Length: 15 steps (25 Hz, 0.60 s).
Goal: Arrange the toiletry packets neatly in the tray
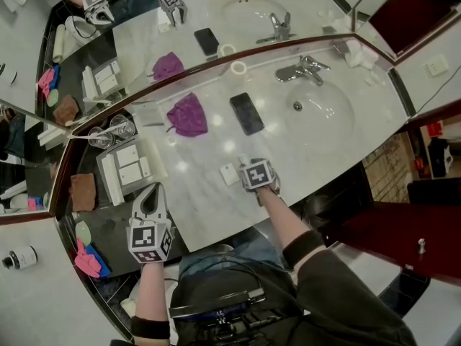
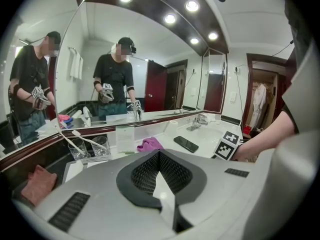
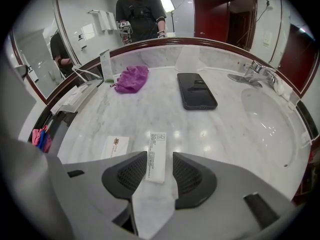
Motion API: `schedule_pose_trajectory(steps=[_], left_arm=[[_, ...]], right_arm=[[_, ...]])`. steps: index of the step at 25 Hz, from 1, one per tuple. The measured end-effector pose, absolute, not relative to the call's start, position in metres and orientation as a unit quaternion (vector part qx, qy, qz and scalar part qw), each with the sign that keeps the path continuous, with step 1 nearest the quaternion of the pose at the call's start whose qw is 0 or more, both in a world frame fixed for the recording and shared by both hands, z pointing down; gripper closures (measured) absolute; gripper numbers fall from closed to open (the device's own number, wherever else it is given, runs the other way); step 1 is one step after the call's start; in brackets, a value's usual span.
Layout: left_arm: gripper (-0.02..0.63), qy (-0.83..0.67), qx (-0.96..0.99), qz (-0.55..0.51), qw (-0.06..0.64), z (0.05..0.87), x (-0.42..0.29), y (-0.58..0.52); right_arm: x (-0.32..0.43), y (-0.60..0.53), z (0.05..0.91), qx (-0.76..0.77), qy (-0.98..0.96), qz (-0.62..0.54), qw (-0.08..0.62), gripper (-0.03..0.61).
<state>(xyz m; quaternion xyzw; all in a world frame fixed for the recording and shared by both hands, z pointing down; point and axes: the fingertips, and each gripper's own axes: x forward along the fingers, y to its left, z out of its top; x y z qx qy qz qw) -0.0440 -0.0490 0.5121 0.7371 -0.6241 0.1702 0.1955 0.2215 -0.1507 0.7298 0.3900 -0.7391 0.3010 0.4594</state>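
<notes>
Currently my right gripper (image 3: 160, 156) straddles a white packet (image 3: 156, 146), jaws spread; my left gripper (image 2: 159, 156) has jaws pressed together.

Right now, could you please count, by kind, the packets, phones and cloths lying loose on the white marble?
white packets: 2
black phone: 1
purple cloth: 1
Total: 4
</notes>
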Motion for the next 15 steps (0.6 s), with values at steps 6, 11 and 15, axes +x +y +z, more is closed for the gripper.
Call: schedule_pose_trajectory(steps=[6, 11, 15], left_arm=[[0.614, -0.62, 0.743, 0.167, 0.188, 0.503, -0.041, -0.05], [0.614, -0.623, 0.744, 0.162, 0.177, 0.49, -0.051, -0.044], [0.614, -0.628, 0.743, 0.16, 0.169, 0.477, -0.068, -0.034]], right_arm=[[0.227, -0.154, 0.712, 0.406, -0.741, 0.287, 0.451, 0.394], [0.214, -0.155, 0.682, 0.414, -0.76, 0.28, 0.415, 0.402], [0.186, -0.156, 0.653, 0.405, -0.799, 0.253, 0.366, 0.479]])
